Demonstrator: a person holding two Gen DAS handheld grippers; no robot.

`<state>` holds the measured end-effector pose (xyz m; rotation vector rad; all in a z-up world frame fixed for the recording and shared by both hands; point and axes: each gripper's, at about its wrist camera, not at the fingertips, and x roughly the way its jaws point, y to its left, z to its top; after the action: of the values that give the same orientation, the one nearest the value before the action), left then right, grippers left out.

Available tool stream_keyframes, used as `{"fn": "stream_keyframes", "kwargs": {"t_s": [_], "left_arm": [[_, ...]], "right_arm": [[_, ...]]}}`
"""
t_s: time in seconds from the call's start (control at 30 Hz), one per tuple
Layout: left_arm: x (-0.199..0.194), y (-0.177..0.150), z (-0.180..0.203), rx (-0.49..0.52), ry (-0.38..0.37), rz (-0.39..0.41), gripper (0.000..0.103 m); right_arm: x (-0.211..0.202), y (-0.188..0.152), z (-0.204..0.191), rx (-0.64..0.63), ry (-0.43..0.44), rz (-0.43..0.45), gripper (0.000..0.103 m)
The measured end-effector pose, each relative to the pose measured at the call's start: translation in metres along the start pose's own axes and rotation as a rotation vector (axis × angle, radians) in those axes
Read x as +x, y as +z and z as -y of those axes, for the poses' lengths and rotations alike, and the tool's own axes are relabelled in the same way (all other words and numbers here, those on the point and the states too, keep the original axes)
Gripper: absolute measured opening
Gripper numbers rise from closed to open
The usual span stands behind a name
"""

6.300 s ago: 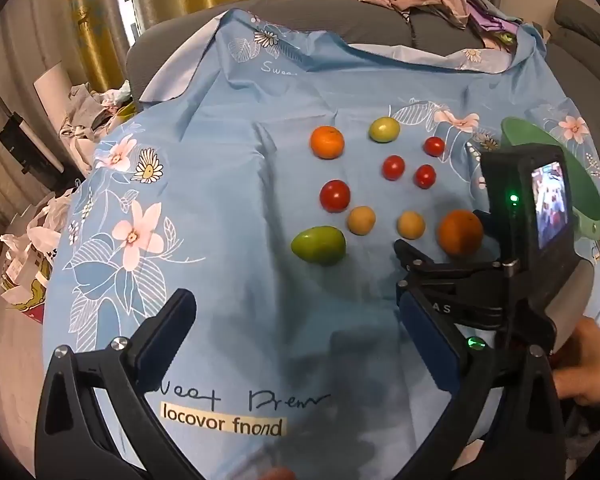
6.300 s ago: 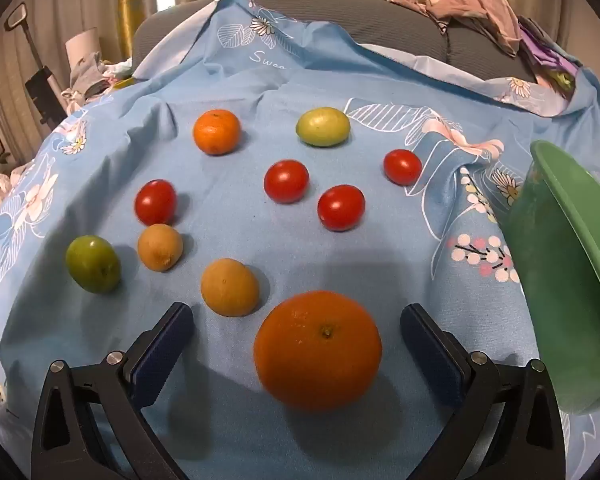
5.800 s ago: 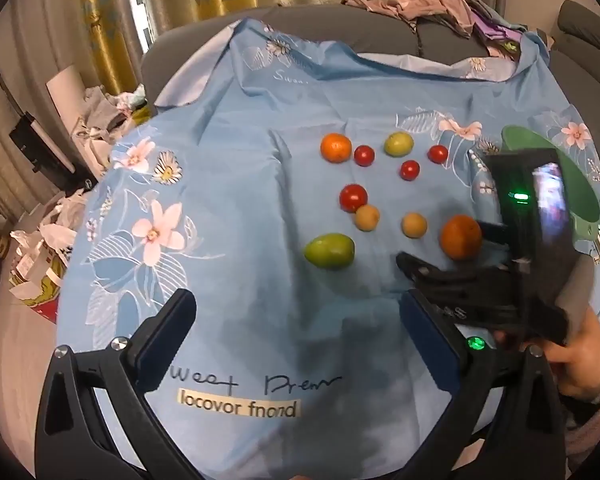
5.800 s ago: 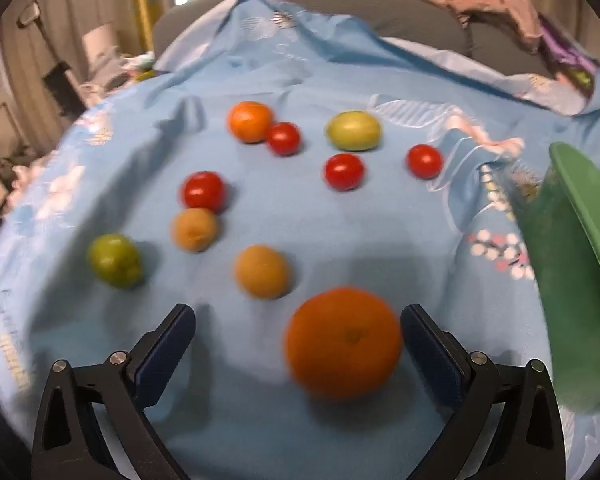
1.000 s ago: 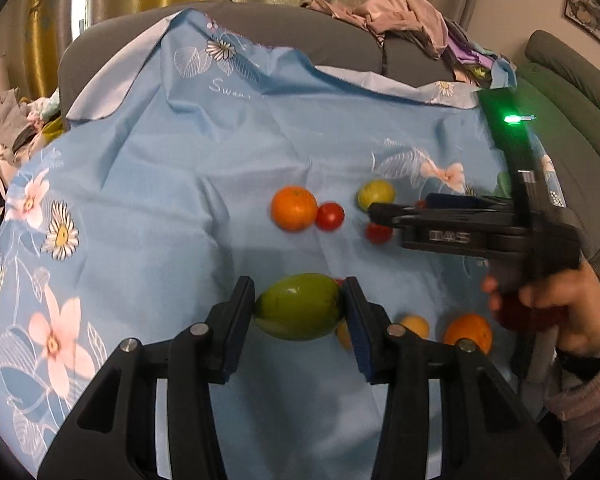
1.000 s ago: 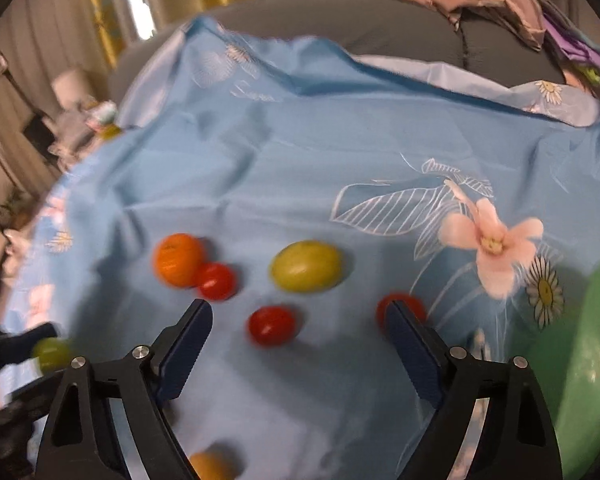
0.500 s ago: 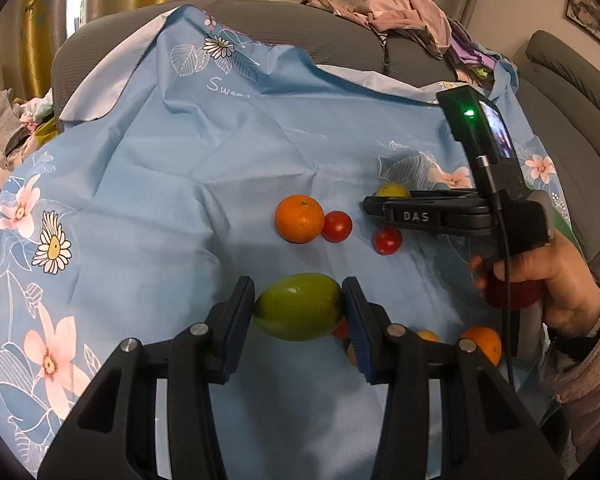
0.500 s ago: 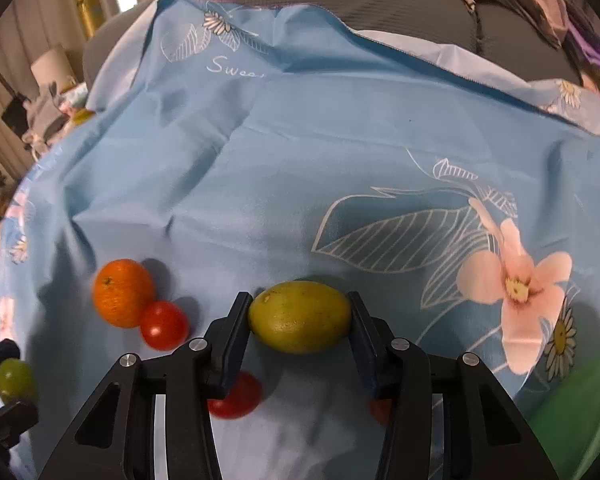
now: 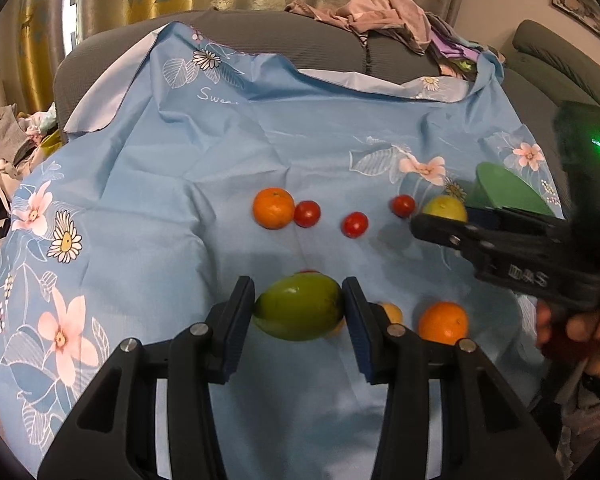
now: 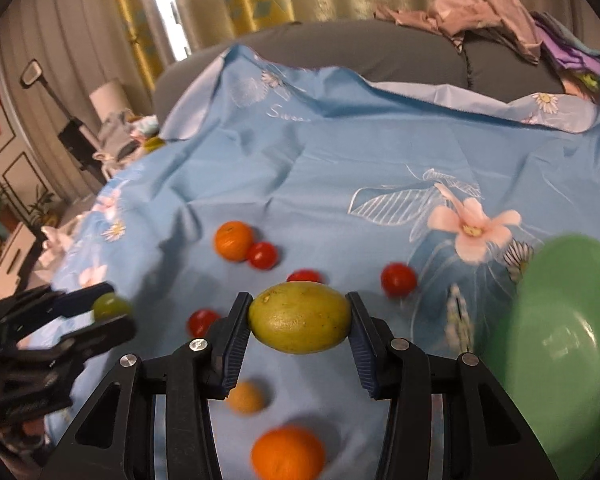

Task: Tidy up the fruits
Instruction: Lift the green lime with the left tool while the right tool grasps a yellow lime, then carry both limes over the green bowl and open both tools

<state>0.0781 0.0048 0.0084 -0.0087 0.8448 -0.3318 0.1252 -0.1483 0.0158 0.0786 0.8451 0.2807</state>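
Holding, left gripper: we had its two pads pressed on the ends of the green fruit, which sat clear above the blue floral cloth.
Right gripper: we had its pads clamped on the ends of the yellow-green fruit, also lifted off the cloth.
Green bowl: it stood at the right edge of the cloth; in the left wrist view its rim showed just behind the right gripper.
Yellow-green fruit relative to the bowl: just to its left, beside the rim, in the left wrist view.
Green fruit relative to the bowl: well to its left, over the near middle of the cloth; in the right wrist view it showed small in the left gripper.
Far orange: on the cloth, well left of the bowl, touching a cherry tomato.
Other tomatoes: one and another lay between that pair and the bowl.
Near orange: on the cloth, nearer us than the bowl.
Our right hand: it gripped the right tool's handle.
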Motion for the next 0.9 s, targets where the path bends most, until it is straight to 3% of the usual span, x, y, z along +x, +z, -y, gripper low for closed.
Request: {"fn": "stream_keyframes", "kwargs": {"t_s": [0.4, 0.9], "left_arm": [[-0.023, -0.014, 0.027, 0.022, 0.007, 0.0, 0.045], [-0.028, 0.015, 0.095, 0.142, -0.002, 0.029, 0.045]], "right_arm": [[-0.054, -0.037, -0.008, 0.011, 0.017, 0.056, 0.048], [-0.101, -0.05, 0.037, 0.099, 0.006, 0.171, 0.048]]}}
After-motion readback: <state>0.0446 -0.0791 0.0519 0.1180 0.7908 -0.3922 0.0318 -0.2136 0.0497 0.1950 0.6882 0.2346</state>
